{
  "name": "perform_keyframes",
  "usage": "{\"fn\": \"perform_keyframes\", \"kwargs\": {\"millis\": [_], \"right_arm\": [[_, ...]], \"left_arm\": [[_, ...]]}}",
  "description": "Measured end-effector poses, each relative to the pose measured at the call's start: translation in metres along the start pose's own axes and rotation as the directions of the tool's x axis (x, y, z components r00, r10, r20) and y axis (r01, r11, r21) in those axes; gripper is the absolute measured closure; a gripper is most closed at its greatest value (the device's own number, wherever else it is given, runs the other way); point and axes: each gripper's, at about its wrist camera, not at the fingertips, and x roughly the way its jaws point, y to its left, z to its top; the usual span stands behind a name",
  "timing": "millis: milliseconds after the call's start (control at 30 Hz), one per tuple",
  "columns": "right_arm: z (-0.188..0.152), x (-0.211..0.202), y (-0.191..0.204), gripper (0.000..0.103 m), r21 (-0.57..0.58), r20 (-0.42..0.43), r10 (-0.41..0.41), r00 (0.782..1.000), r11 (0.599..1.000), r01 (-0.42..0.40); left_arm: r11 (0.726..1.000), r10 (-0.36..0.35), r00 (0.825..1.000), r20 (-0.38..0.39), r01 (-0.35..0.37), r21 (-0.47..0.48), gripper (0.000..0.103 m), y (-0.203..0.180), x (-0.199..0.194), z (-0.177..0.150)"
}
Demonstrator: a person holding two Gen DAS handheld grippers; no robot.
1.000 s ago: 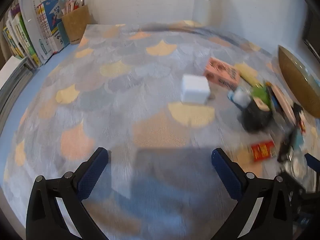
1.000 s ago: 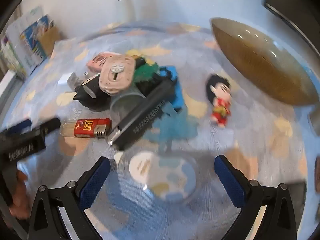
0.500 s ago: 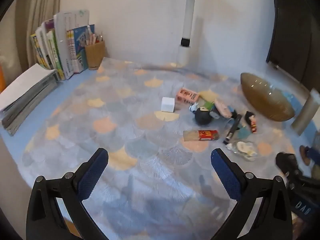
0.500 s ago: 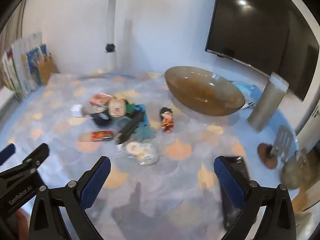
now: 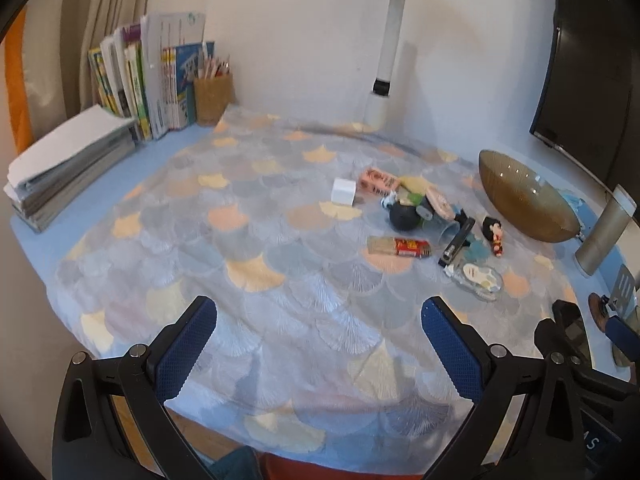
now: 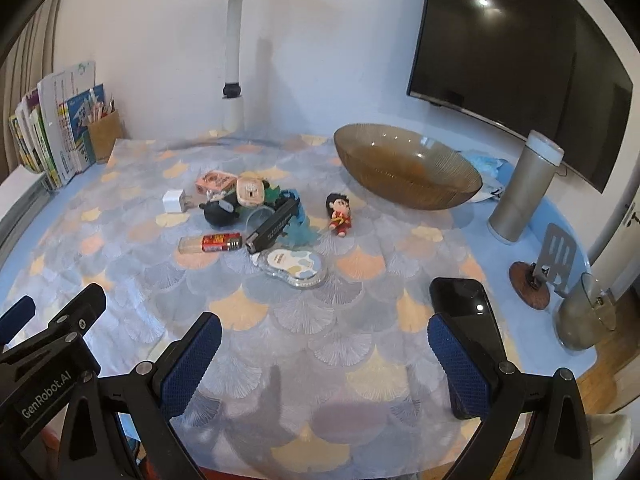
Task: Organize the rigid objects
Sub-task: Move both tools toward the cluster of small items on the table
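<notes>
A heap of small objects lies mid-table: a white cube (image 6: pixel 173 201), a pink box (image 6: pixel 214 181), a black round toy (image 6: pixel 221 213), a red-labelled tube (image 6: pixel 211 242), a black stapler-like bar (image 6: pixel 275 224), a small doll (image 6: pixel 339 213) and a clear oval case (image 6: pixel 294 267). A brown glass bowl (image 6: pixel 406 165) stands behind them, empty. My left gripper (image 5: pixel 318 344) and right gripper (image 6: pixel 324 360) are open and empty above the table's near edge, well back from the heap. The heap also shows in the left wrist view (image 5: pixel 424 224).
Books (image 5: pixel 152 88) and a pencil cup (image 5: pixel 213 94) stand at the back left. A lamp post (image 6: pixel 234 80) rises at the back. A grey tumbler (image 6: pixel 522 192), a phone stand (image 6: pixel 544 268), a black phone (image 6: pixel 466 312) and a glass jug (image 6: pixel 584 312) are on the right.
Both grippers have pulled back and up from close over the objects to above the table's near edge. Both stayed open and empty. The objects have not moved.
</notes>
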Motion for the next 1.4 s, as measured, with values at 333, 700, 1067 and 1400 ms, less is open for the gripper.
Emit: {"fn": "perform_keyframes", "kwargs": {"millis": [333,700,1067,1400], "right_arm": [[0.002,0.015,0.0,0.0,-0.016,-0.04,0.004,0.999,1.0,-0.004],[-0.001,0.03,0.005,0.0,-0.023,-0.064,0.009,0.998,1.0,-0.011],[-0.002,0.027,0.008,0.0,-0.025,-0.055,0.01,0.998,1.0,-0.011],[-0.004,0.026,0.01,0.0,-0.026,-0.054,0.009,0.999,1.0,-0.01]], "left_arm": [[1.0,0.019,1.0,-0.005,-0.019,0.023,0.001,0.0,0.013,0.004],[0.998,0.041,0.999,-0.021,-0.04,0.039,0.001,-0.003,0.026,0.004],[0.998,0.044,0.999,-0.015,-0.043,0.035,0.001,-0.001,0.025,0.005],[0.999,0.043,0.999,-0.024,-0.042,0.029,0.001,0.001,0.025,0.005]]}}
